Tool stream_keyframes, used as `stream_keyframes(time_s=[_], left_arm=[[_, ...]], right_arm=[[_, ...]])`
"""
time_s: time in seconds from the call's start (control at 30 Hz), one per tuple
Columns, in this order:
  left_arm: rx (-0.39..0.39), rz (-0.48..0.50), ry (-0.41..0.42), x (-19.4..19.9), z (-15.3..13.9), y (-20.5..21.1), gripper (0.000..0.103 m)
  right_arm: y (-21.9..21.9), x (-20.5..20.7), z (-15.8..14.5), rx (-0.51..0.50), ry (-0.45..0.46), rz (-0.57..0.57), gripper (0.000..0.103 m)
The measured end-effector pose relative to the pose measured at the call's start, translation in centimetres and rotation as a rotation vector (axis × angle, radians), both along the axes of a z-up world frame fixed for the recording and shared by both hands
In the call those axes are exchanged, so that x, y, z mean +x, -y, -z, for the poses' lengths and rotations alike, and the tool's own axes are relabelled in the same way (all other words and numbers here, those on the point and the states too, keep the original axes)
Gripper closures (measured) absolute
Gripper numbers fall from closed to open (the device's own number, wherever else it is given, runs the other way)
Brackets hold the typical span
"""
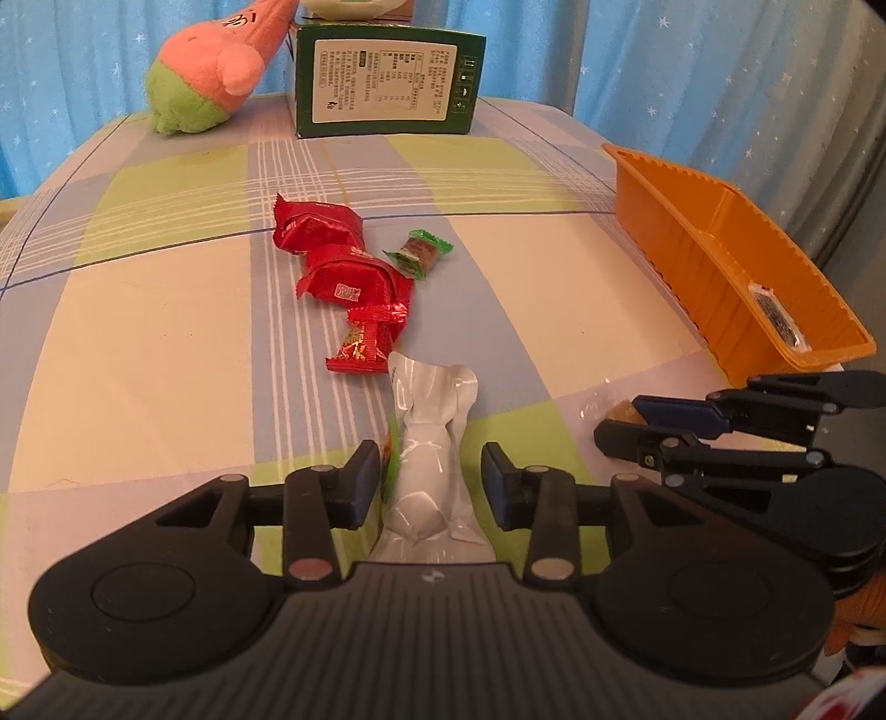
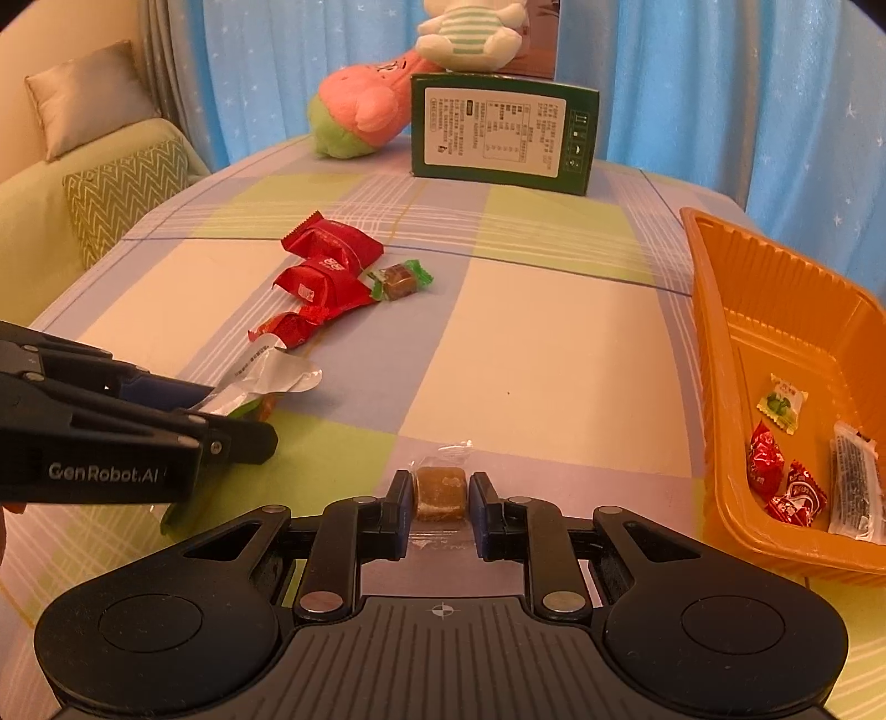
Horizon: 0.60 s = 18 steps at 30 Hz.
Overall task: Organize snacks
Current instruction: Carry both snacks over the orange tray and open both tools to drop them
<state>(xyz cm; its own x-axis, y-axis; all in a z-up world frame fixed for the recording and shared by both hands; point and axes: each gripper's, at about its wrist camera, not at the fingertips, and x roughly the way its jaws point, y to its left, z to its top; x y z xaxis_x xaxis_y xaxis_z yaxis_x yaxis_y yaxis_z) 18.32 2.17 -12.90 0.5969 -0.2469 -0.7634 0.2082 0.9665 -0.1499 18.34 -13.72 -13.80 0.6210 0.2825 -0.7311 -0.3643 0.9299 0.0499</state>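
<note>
A white and silver snack packet (image 1: pixel 429 459) lies lengthwise between the fingers of my left gripper (image 1: pixel 432 482), which is open; a gap shows beside the right pad. My right gripper (image 2: pixel 440 493) is shut on a brown candy in clear wrap (image 2: pixel 440 487), low over the tablecloth. In the left wrist view the right gripper (image 1: pixel 617 418) is at the right, beside the orange tray (image 1: pixel 692 232). Three red packets (image 1: pixel 354 277) and a green-wrapped brown candy (image 1: pixel 418 252) lie mid-table. The tray (image 2: pixel 720 360) holds a green candy (image 2: pixel 782 403), red candies (image 2: pixel 767 459) and a white packet (image 2: pixel 855 487).
A green box (image 2: pixel 501 133) stands at the table's far edge with a white plush toy (image 2: pixel 470 33) on top and a pink and green plush (image 2: pixel 360 111) leaning beside it. Blue curtains hang behind. A sofa with cushions (image 2: pixel 83 194) is to the left.
</note>
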Motion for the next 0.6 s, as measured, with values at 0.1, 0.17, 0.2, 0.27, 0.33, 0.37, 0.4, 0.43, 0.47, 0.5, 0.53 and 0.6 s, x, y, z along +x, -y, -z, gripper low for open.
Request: stream_keyframes(time_s=[0.1,0.17,0.2,0.27,0.33,0.37,0.4,0.43,0.47,0.5,0.53,0.6], left_arm=[[0.008,-0.002,0.001,0.1,0.0,0.1,0.068],[0.025,-0.009,0.001,0.1,0.0,0.2,0.076],[0.023,-0.011,-0.002,0.1,0.0,0.2,0.076],[0.028,-0.017,-0.005,-0.1,-0.1,0.2,0.077],[0.034,-0.032,-0.008,-0.5,-0.3,0.2,0.077],[0.032,-0.039,-0.010,-0.7,-0.4,0.1,0.077],[0.034,-0.045,-0.010,-1.0,-0.5,0.1,0.077],[0.036,-0.052,-0.011,-1.2,-0.7,0.1,0.077],[0.036,-0.062,-0.012,-1.5,-0.9,0.1,0.077],[0.031,-0.069,-0.013,-1.7,-1.2,0.1,0.077],[0.027,-0.076,-0.011,-2.0,-1.5,0.1,0.077],[0.019,-0.088,-0.007,-2.5,-2.2,0.2,0.077]], right_arm=[[0.0,0.0,0.0,0.002,0.000,0.004,0.082],[-0.1,0.0,0.0,-0.001,0.003,0.005,0.082],[-0.2,0.0,0.0,-0.003,0.004,0.004,0.082],[-0.2,-0.1,0.0,-0.007,0.006,0.004,0.082],[-0.2,-0.1,0.0,-0.006,0.007,0.010,0.082],[-0.2,-0.2,-0.1,-0.004,0.010,0.014,0.082],[-0.1,-0.3,-0.3,-0.003,0.015,0.016,0.082],[-0.1,-0.5,-0.6,-0.001,0.020,0.019,0.082],[0.1,-0.7,-0.8,0.005,0.021,0.022,0.082],[0.2,-0.9,-1.1,0.012,0.021,0.027,0.082],[0.4,-1.2,-1.4,0.019,0.019,0.035,0.082],[0.8,-1.7,-2.1,0.034,0.018,0.050,0.082]])
